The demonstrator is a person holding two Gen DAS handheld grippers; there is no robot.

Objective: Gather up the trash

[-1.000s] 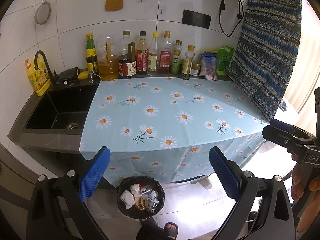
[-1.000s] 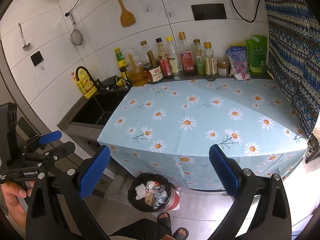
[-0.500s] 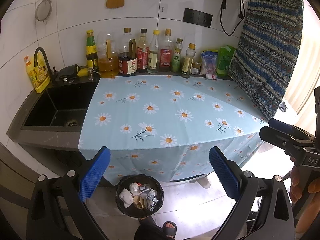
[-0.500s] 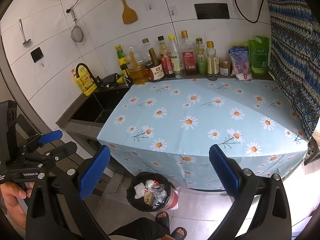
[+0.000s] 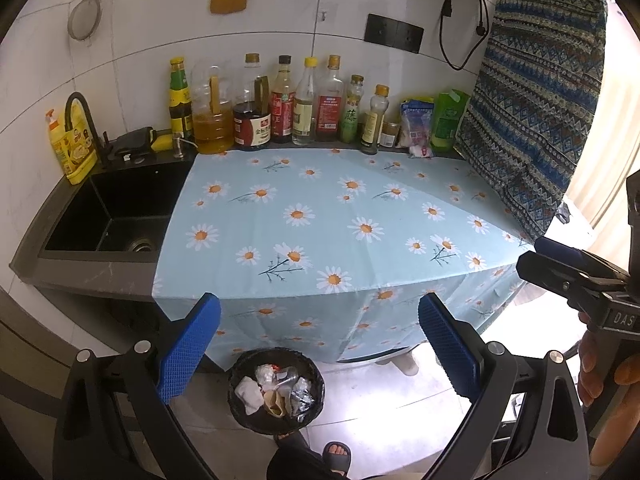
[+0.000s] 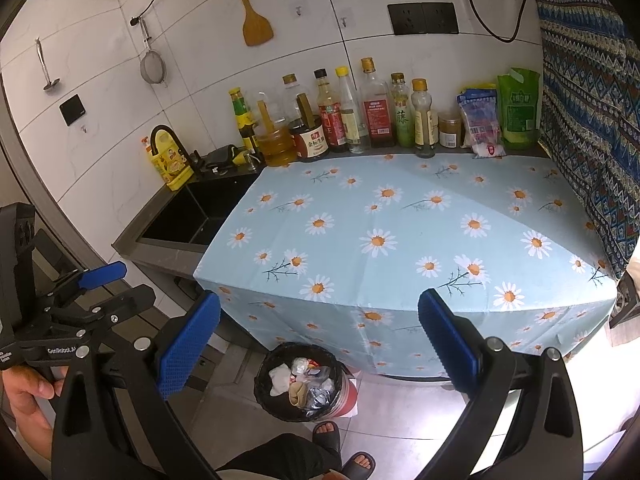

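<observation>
blue-padded left gripper and right gripper agape above bin past tablecloth edge

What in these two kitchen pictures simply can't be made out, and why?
- Trash bin: deeper contents hidden under the top layer of crumpled trash, both views.
- Sink interior: too dark to tell, left wrist view.
- Bottle labels: print too small to read.
- Counter under the daisy cloth: covered.
- Person: only hands and sandalled feet show; the rest is cut off.

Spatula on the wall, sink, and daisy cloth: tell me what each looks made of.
Spatula: likely wood or bamboo, matte tan, grain too small to see.
Sink: black, matte, probably composite or coated metal; only the drain shines.
Daisy cloth: thin printed fabric or plastic sheet; it creases and drapes over the edge.
</observation>
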